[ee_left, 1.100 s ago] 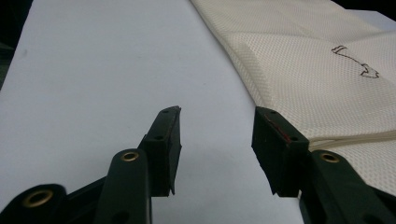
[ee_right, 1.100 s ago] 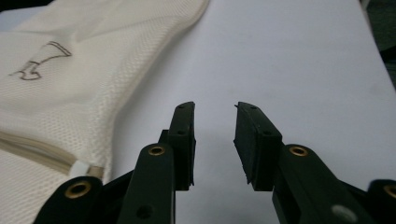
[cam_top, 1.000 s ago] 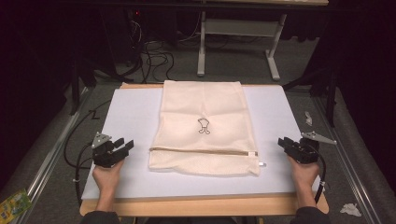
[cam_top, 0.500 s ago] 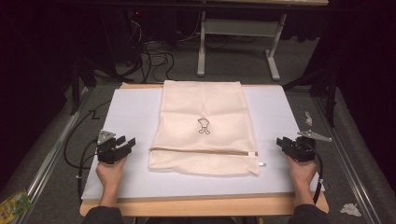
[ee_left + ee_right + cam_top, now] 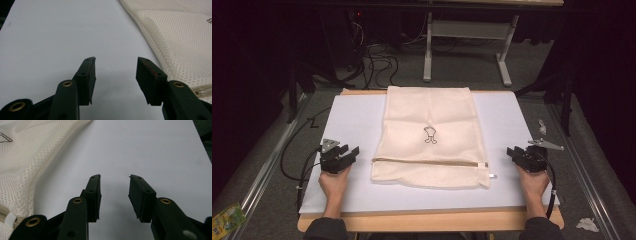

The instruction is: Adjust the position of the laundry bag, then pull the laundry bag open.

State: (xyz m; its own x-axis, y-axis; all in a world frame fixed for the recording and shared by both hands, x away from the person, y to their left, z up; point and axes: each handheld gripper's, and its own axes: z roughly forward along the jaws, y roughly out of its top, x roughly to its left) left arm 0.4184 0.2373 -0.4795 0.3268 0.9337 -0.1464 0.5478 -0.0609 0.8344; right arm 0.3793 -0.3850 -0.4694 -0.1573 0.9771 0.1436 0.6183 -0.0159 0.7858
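A: Cream mesh bag point(image 5: 429, 135) lies flat at mid-surface point(image 5: 352, 115), zipper point(image 5: 429, 161) running across near the person's edge, pull tab point(image 5: 492, 175) at its right end, small dark emblem point(image 5: 429, 135) above.

B: Handling?

A: Judged light, limp, porous weave; it will sag and fold if lifted from one point. Best grips: the two near corners, or the tab to unzip.

B: Grippers?

A: Left gripper point(image 5: 116, 67) jaws apart, nothing between, just beside the bag's left edge. Right gripper point(image 5: 115, 186) jaws just been opening, empty, near the zipper end, bag untouched
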